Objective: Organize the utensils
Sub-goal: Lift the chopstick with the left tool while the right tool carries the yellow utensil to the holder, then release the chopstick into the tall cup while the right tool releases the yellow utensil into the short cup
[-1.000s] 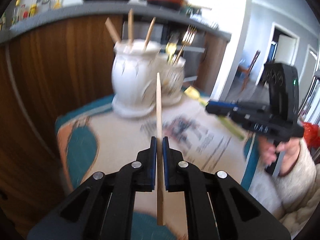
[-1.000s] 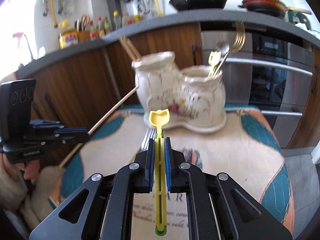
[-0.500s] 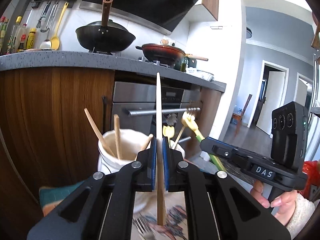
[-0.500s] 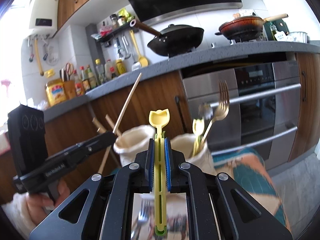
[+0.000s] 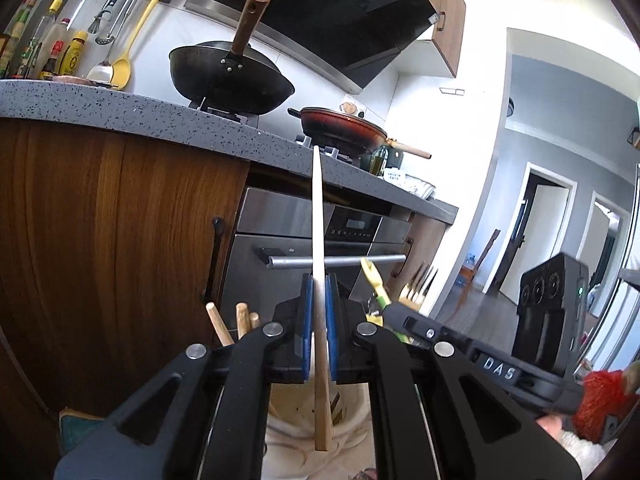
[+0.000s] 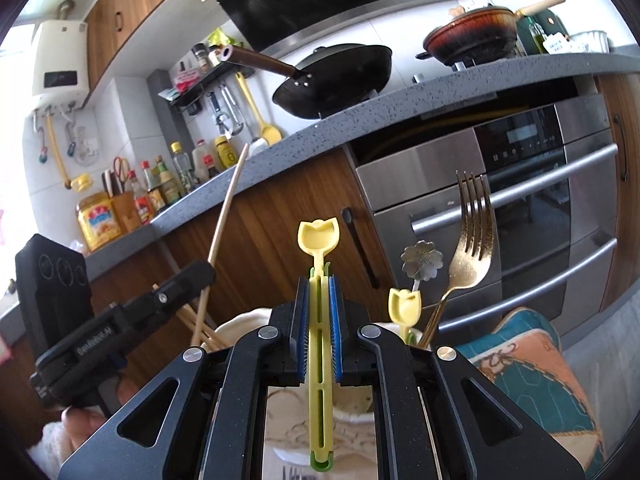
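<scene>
My left gripper [image 5: 318, 280] is shut on a wooden chopstick [image 5: 319, 240] that stands nearly upright, its lower end hanging over the mouth of the white ceramic holder [image 5: 352, 420]. Several chopsticks [image 5: 218, 324] stand in that holder. My right gripper [image 6: 319, 280] is shut on a yellow tulip-topped utensil [image 6: 319, 236] held upright above the second white pot [image 6: 356, 404], where a gold fork [image 6: 474, 224], a flower-ended spoon [image 6: 422, 260] and another yellow tulip utensil [image 6: 405, 306] stand. In the right wrist view the left gripper [image 6: 202, 276] with its chopstick [image 6: 226, 220] shows at the left.
A wooden kitchen cabinet [image 5: 120, 240] and a steel oven [image 6: 500, 200] rise right behind the pots. A black wok [image 5: 230, 76] and a red pan [image 5: 342, 128] sit on the grey counter [image 5: 120, 114]. A patterned teal cloth [image 6: 516, 364] covers the table. A fork [image 6: 292, 472] lies below.
Both grippers have risen and come in over the white pots, each keeping its utensil. The table surface has dropped out of sight and the pots now lie under the fingers.
</scene>
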`<state>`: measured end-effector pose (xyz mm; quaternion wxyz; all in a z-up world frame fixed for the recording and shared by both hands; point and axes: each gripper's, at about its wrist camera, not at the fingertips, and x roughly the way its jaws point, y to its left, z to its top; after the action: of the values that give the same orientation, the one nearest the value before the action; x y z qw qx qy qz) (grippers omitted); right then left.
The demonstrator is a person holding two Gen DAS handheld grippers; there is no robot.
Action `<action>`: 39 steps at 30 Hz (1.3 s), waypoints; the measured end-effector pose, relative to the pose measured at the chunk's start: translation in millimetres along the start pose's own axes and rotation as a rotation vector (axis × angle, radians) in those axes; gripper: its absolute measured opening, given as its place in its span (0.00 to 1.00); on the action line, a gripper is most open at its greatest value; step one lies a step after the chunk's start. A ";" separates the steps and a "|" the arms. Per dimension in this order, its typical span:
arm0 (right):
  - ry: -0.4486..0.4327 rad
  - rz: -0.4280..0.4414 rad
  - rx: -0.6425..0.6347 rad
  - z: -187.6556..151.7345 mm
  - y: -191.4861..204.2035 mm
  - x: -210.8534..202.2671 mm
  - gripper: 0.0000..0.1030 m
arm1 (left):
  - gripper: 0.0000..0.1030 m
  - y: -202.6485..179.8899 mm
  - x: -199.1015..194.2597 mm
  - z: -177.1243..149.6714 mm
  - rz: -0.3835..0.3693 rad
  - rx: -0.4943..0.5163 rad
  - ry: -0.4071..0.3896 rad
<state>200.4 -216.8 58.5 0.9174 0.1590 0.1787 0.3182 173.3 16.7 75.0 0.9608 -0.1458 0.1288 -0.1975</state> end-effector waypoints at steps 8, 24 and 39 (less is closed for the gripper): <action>-0.051 -0.005 0.033 -3.9 -15.1 16.0 0.10 | 0.06 0.0 17.8 3.3 0.018 0.026 -0.029; -0.097 -0.091 -0.066 -7.1 -11.0 37.8 0.10 | 0.06 -6.1 15.0 -22.8 0.018 0.091 -0.004; -0.032 -0.105 -0.091 -21.6 -8.5 8.0 0.10 | 0.06 -5.3 -1.7 -32.7 0.064 0.103 0.036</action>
<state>201.4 -214.2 34.2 0.9417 0.1127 0.1576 0.2750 160.0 5.3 46.9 0.9703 -0.0884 0.1405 -0.1758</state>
